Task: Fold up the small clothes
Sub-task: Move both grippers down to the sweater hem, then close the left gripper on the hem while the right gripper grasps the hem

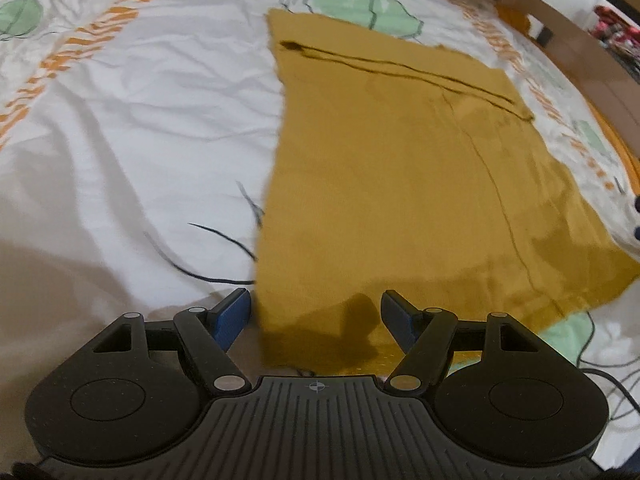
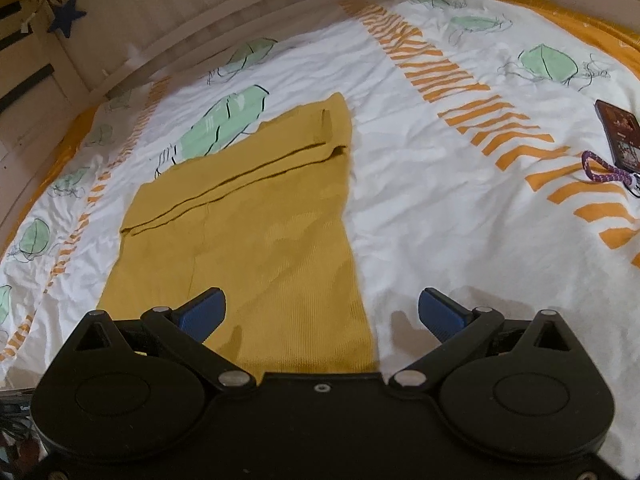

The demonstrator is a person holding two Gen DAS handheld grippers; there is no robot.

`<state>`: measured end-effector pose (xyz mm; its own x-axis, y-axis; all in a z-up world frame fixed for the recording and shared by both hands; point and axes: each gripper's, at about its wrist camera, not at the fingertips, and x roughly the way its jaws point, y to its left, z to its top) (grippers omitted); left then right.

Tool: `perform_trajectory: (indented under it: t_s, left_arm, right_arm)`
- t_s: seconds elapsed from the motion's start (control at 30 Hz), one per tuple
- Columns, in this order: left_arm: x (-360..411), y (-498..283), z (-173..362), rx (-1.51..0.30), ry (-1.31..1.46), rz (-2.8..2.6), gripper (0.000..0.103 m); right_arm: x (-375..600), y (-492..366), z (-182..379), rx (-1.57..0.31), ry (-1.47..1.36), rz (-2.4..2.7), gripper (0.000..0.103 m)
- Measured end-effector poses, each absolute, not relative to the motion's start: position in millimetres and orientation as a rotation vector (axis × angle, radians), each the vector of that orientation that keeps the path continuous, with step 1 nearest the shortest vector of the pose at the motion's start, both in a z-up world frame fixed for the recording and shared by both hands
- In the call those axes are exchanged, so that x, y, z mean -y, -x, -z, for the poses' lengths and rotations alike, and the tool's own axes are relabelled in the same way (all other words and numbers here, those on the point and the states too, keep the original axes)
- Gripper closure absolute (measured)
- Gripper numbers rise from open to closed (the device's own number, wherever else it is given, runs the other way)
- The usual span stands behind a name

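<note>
Blue-padded fingers of the left gripper [image 1: 316, 312] stand wide apart just above the near left corner of a mustard-yellow knit garment [image 1: 400, 168], one finger over the white bedding, the other over the cloth. Nothing is held between them, and whether the pads touch the fabric I cannot tell. The right gripper [image 2: 322, 312] is spread just as wide over the garment's near right edge [image 2: 280, 264], its left finger above the yellow cloth and its right finger above bare bedding, also holding nothing.

The garment lies flat on the bed, already folded into a long, narrowish rectangle that runs away from both grippers. A dark seam line crosses it near the far end, where a folded-over flap shows. Its near hem sits close under the two tools, roughly in the middle of the bed's width.

Under it is a rumpled white duvet cover [image 2: 420, 208] printed with pale green leaves and bands of orange stripes. Near the right edge of the bed lies a dark phone [image 2: 618, 132] with a purple wrist strap [image 2: 604, 168] curled beside it. A pale wooden bed frame [image 2: 208, 12] rims the far side, and a dark blue star [image 2: 66, 14] hangs on it at the far left corner. An orange sheet edge [image 2: 560, 4] shows along the far right.
</note>
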<state>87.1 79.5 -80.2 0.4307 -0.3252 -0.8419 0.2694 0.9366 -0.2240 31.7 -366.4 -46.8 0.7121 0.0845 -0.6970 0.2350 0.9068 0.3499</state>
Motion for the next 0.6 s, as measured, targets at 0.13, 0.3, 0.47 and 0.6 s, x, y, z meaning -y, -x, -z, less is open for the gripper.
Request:
perform_trajectory:
  t_s: [0.13, 0.3, 0.47, 0.6]
  left_arm:
    - [-72.7, -90.6, 86.6, -1.097, 0.055, 0.403, 0.032]
    - [-74.9, -91.1, 88.3, -1.103, 0.074, 0.431, 0.033]
    - [-74.6, -89.2, 88.3, -1.095, 0.067, 0.44, 0.045]
    - [-75.2, -89.5, 88.2, -1.096, 0.076, 0.446, 0.059]
  right_arm:
    - [372.8, -37.3, 46.3, -0.847, -0.484, 0.076, 0.001]
    - [374.1, -42.7, 50.5, -0.976, -0.495, 0.018, 0.001]
    - [375.7, -43.5, 56.6, -1.077, -0.519, -0.046, 0.001]
    - [374.3, -43.0, 60.8, -1.116, -0.551, -0.109, 0.0]
